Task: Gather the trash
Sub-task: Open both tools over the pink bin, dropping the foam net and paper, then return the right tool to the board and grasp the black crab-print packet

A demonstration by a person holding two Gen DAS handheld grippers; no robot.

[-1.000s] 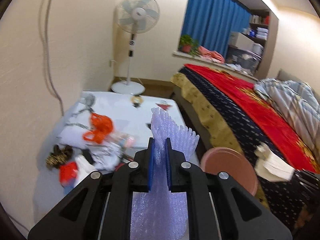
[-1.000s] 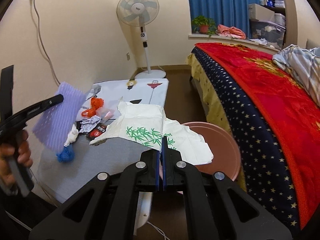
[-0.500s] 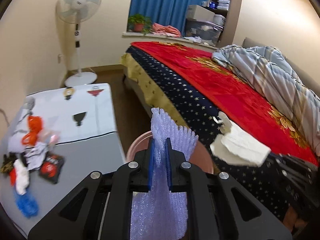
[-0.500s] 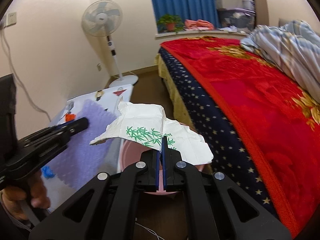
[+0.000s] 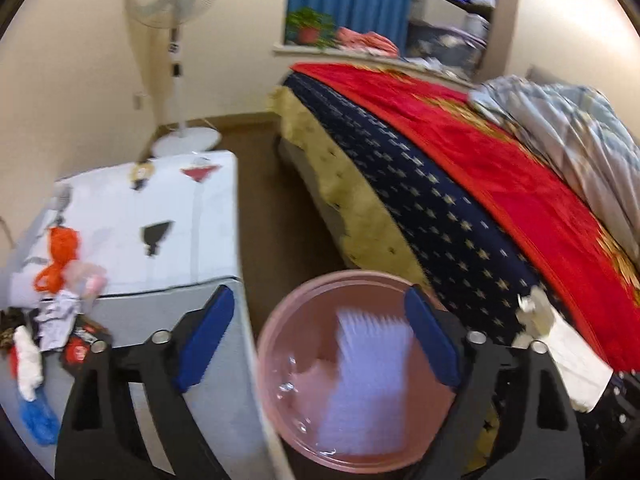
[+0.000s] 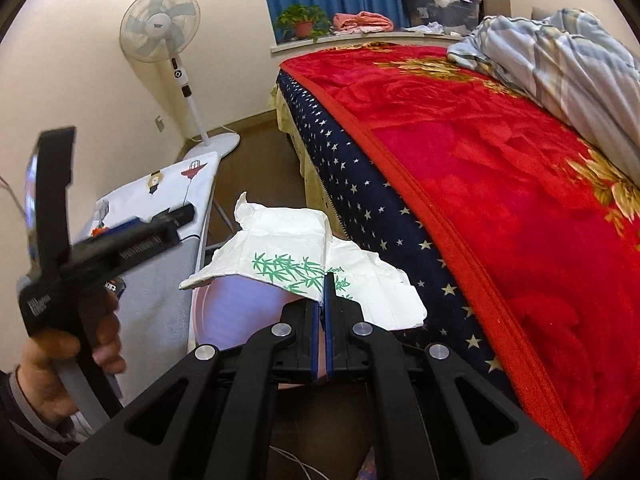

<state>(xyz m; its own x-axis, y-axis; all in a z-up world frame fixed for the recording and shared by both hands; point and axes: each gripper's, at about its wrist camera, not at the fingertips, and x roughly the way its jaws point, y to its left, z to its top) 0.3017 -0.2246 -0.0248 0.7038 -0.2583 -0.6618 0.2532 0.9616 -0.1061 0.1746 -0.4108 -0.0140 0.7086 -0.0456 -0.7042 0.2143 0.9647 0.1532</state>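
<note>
Now the left gripper (image 5: 318,340) hangs with its blue-padded fingers (image 5: 205,340) spread wide apart and nothing between them, directly above the round pink plastic bin (image 5: 280,364) that stands on the floor between the bed and the table; a blurred sheet of pale lilac bubble wrap (image 5: 368,376) shows inside the bin's opening, clear of both pads, though whether it has come to rest on the bottom cannot be told. Just beside the bin, the right gripper (image 6: 324,300) has its jaws pressed together on a crumpled white paper wrapper printed with green bamboo leaves (image 6: 280,252), which spreads out flat over the bin's rim (image 6: 198,312) as seen from the right wrist; the same wrapper (image 5: 568,356) appears at the bed-side edge of the bin in the left wrist view. On the far side of the bin from the bed sits the low table with a white and grey printed cover (image 5: 168,240), and on its part furthest from the bin lie an orange mesh scrap (image 5: 58,256), a crumpled white tissue (image 5: 28,360), a blue plastic scrap (image 5: 38,420) and a small dark red-and-black packet (image 5: 82,344). Beyond the bin, the bed carries a red floral blanket (image 6: 500,152)
</note>
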